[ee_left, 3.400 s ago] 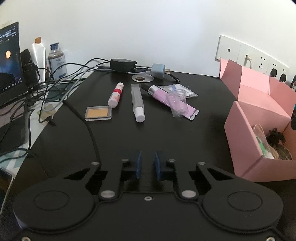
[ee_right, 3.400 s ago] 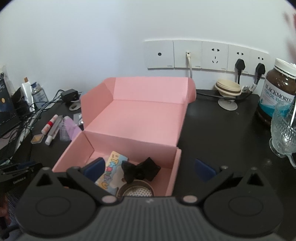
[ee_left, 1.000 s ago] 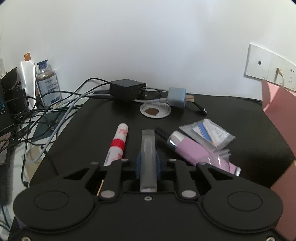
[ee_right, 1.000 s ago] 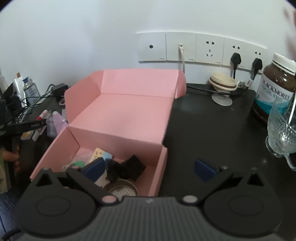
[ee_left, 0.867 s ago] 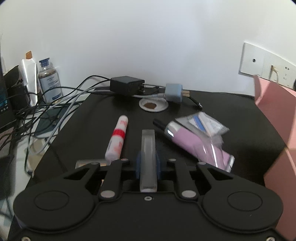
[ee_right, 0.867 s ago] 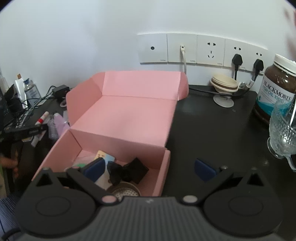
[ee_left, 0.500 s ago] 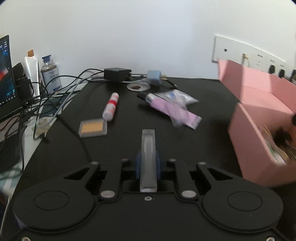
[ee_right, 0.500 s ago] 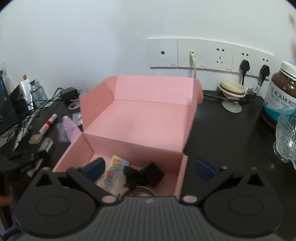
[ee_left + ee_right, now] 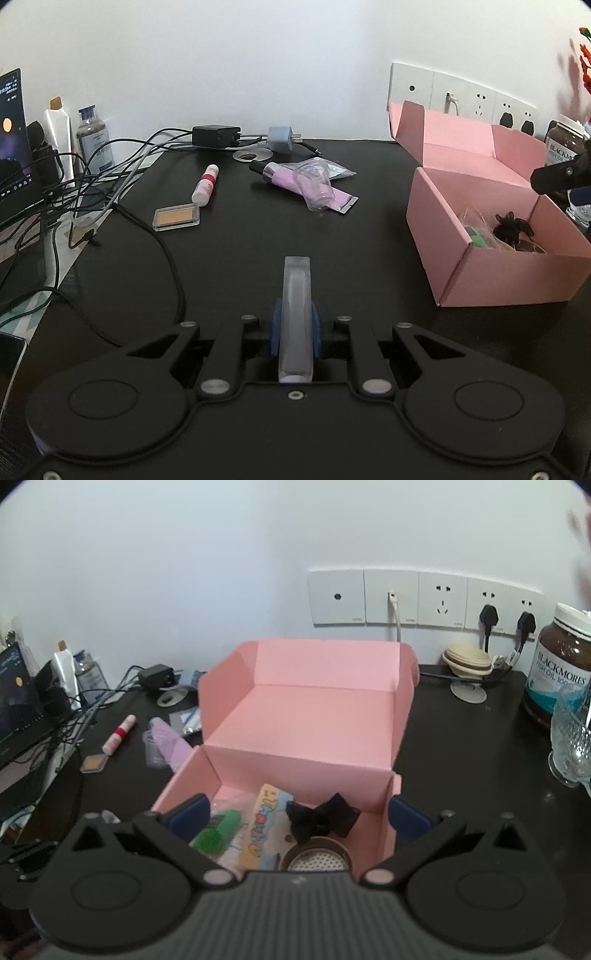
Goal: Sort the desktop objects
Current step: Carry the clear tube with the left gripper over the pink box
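Now the clear tube [image 9: 296, 295] sits clamped lengthwise between the left hand-held gripper [image 9: 294, 328] pads.

Black desk [image 9: 236, 258] against a white wall. Row of white wall sockets [image 9: 424, 600] above the back edge, two black plugs inserted at right. Brown supplement jar [image 9: 561, 664] at far right, clear cut-glass vessel [image 9: 570, 738] just in front of it. Beige stacked dishes [image 9: 467, 661] below the sockets. Tangled cables [image 9: 110, 173], black adapter [image 9: 216, 136] and lit screen [image 9: 13, 140] at left.
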`<control>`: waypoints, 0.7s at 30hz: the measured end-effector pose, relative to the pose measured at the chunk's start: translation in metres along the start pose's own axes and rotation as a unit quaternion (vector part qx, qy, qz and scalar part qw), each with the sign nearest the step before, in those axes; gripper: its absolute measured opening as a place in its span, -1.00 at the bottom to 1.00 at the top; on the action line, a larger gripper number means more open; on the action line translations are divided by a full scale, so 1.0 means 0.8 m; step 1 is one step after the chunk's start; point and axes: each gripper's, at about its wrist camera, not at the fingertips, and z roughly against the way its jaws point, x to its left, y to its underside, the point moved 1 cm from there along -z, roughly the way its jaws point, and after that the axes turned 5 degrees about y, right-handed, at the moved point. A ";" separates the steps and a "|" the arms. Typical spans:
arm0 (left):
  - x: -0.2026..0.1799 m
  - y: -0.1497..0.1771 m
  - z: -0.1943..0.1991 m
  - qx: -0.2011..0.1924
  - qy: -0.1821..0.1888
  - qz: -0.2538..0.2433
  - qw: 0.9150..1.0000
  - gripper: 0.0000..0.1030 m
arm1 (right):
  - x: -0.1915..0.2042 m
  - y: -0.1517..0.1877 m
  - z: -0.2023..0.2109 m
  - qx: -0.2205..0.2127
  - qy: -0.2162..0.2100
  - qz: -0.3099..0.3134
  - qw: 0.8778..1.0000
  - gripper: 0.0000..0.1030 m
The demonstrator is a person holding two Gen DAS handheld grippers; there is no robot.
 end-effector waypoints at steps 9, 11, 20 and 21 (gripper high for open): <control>0.002 0.002 0.003 -0.002 0.011 0.020 1.000 -0.68 | -0.003 0.006 0.019 -0.010 0.011 -0.005 1.000 0.99; 0.002 0.002 0.005 -0.001 0.016 0.027 1.000 -0.68 | -0.005 0.007 0.022 -0.013 0.012 -0.006 1.000 0.99; 0.001 0.001 0.011 0.004 0.019 0.037 0.999 -0.69 | -0.009 0.014 0.027 -0.018 0.010 -0.017 1.000 0.99; 0.001 0.000 0.011 0.004 0.018 0.036 0.999 -0.69 | -0.011 0.015 0.027 -0.018 0.010 -0.021 1.000 0.99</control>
